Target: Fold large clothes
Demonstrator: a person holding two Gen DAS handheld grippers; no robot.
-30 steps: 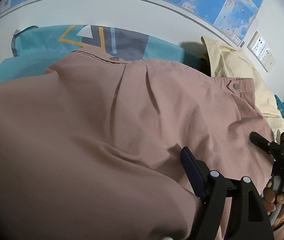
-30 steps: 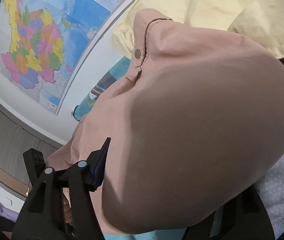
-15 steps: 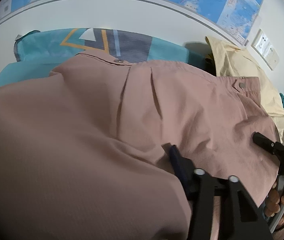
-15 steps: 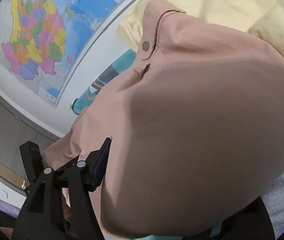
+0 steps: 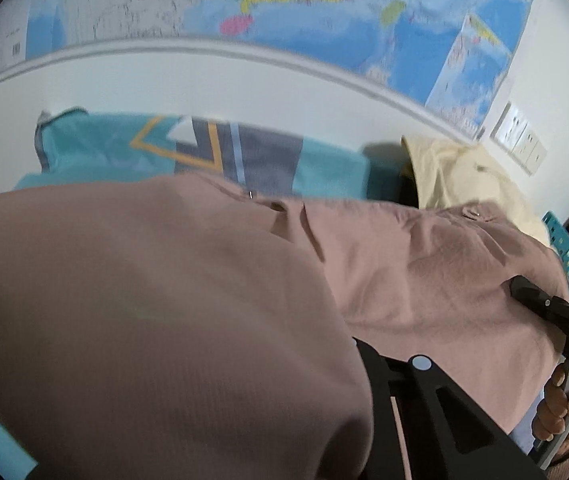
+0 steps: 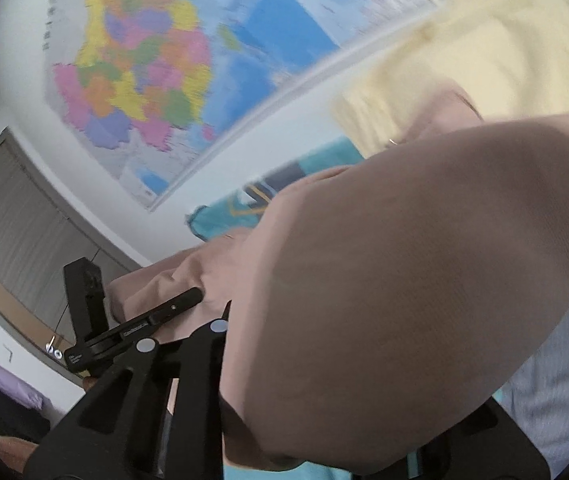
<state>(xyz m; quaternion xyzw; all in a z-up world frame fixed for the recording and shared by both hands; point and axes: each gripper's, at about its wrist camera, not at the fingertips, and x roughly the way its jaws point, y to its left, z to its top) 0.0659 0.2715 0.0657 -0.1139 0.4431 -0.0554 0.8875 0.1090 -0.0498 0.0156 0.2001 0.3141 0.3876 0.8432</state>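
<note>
Left wrist view: pink garment, spread over a teal patterned sheet, its near edge bunched up and filling the lower left of the frame; a button shows on its far edge. Left gripper low in the frame, jaws closing, pink cloth pinched between them; only one black finger shows, the other lies under the fold. Right gripper at the right edge, its tip on the pink cloth, held by a hand. Cream cloth lies beyond the garment against the white wall; map above; wall sockets at right. Right wrist view, blurred: pink garment bulges over the gripper and fills the right half. Right gripper jaws closing on a fold of it, one finger hidden. Left gripper at left, tip on the same cloth. Map, cream cloth, teal sheet behind.
</note>
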